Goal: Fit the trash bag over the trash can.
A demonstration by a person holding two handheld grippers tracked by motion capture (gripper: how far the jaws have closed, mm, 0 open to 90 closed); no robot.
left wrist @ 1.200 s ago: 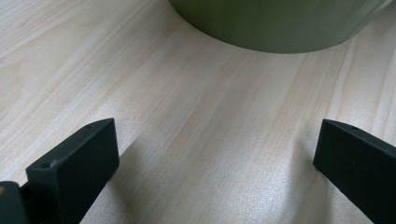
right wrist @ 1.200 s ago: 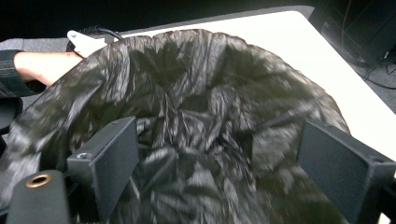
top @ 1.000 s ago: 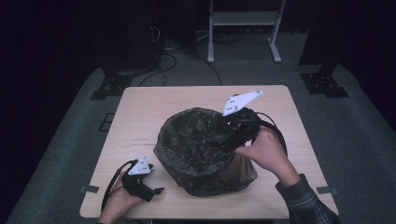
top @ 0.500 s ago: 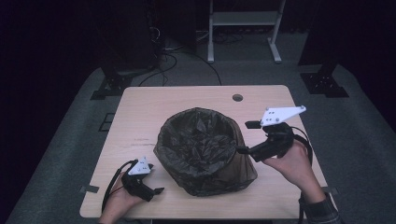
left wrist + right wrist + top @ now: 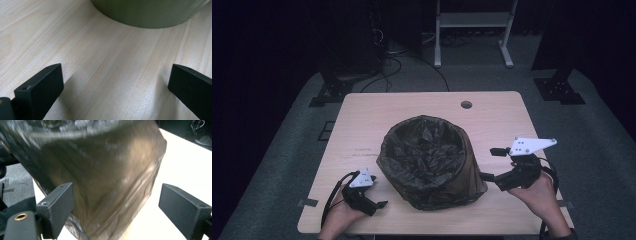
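A round bin lined with a dark plastic bag stands in the middle of the wooden table. The bag drapes over the rim and down the sides. My right gripper is held open just right of the bin, pointing at its side without touching. In the right gripper view the bag-covered bin looms blurred between and beyond the spread jaws of my right gripper. My left gripper rests low at the table's front left, open. In the left gripper view my left gripper has bare wood between its jaws, and the bin's green base lies ahead.
A cable hole sits near the table's far edge. Beyond the table are floor cables, a white stand and dark equipment feet. Bare wood lies left of the bin.
My right gripper has left the bin's far right rim and swung back and down to the near right side. The left gripper has stayed put.
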